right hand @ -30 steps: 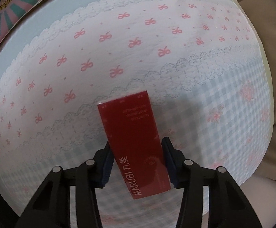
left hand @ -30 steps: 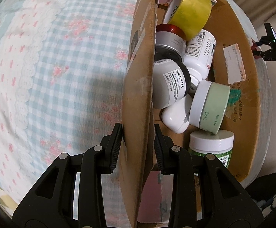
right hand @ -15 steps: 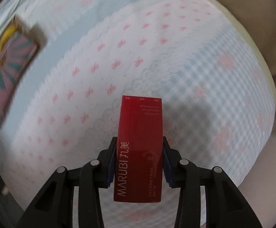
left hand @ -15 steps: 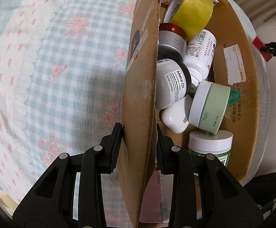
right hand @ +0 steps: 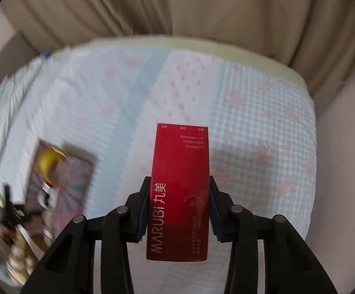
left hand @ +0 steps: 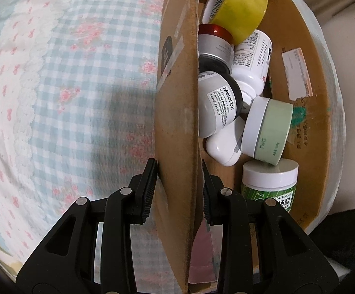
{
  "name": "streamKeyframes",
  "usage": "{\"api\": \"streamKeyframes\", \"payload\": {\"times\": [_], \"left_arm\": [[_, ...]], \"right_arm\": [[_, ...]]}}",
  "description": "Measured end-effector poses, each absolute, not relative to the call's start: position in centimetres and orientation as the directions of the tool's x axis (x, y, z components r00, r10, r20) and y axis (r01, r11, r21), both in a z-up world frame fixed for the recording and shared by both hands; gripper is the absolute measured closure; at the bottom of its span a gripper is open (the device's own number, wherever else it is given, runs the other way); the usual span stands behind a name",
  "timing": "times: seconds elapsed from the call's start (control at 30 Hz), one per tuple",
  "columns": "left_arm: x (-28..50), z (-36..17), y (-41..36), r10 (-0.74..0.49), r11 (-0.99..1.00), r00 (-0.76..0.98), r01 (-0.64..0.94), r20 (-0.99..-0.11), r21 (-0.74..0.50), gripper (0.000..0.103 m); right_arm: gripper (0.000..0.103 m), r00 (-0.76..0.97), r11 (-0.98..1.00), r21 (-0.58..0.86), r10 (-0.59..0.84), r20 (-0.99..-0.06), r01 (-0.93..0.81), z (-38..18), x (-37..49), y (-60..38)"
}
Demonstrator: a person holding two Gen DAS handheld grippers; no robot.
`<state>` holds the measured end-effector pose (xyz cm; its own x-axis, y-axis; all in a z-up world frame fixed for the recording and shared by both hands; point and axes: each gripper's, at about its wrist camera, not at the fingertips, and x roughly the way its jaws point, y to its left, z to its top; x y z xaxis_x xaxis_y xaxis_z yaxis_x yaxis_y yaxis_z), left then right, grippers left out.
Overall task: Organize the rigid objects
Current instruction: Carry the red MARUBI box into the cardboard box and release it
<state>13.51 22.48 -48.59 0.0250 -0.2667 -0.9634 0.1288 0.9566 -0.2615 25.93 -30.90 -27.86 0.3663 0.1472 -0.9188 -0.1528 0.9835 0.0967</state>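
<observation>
The left gripper (left hand: 178,191) has its jaws clenched on the near wall of the cardboard box (left hand: 175,122), which sits on the bed (left hand: 55,98) half full of jars. The right gripper (right hand: 179,208) grasps the red carton (right hand: 181,171) lengthwise, long axis pointing away from the jaws; the box lies lower left of it.

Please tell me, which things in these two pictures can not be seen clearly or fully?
- Left wrist view: the cardboard box wall, clamped in the left gripper, hides part of the jars behind it, such as the Metal DX jar.
- Left wrist view: the green-label jar is partly covered by the gripper's arm.
- Right wrist view: the things at lower left are blurred; the red box in the right gripper covers the bedsheet beneath.
</observation>
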Motion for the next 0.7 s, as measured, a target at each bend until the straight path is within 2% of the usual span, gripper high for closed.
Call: {"api": "streamKeyframes", "payload": {"times": [0.13,0.3,0.47,0.7], "left_arm": [[14.0,-48.6,22.1,-0.258,0.958,0.011,0.134,-0.966,-0.254,0.075],[14.4,-48.6,21.6,-0.252,0.954,-0.011,0.164,-0.968,-0.251,0.075],[14.8,-48.6,21.2,-0.256,0.944,-0.028,0.208,-0.966,-0.256,0.075],[15.4,-48.7,21.9,-0.298,0.933,-0.040,0.199,-0.954,-0.300,0.075]], "right_arm": [[0.065,0.480,0.989,0.123,0.147,-0.865,-0.082,-23.0,22.8,-26.5],[0.065,0.547,0.987,0.150,0.153,-0.823,-0.052,-20.7,19.6,-19.8],[0.065,0.550,0.978,0.208,0.183,-0.815,-0.016,-22.0,17.7,-13.6],[0.065,0.476,0.954,0.300,0.260,-0.840,0.007,-28.0,16.6,-5.1]]}}
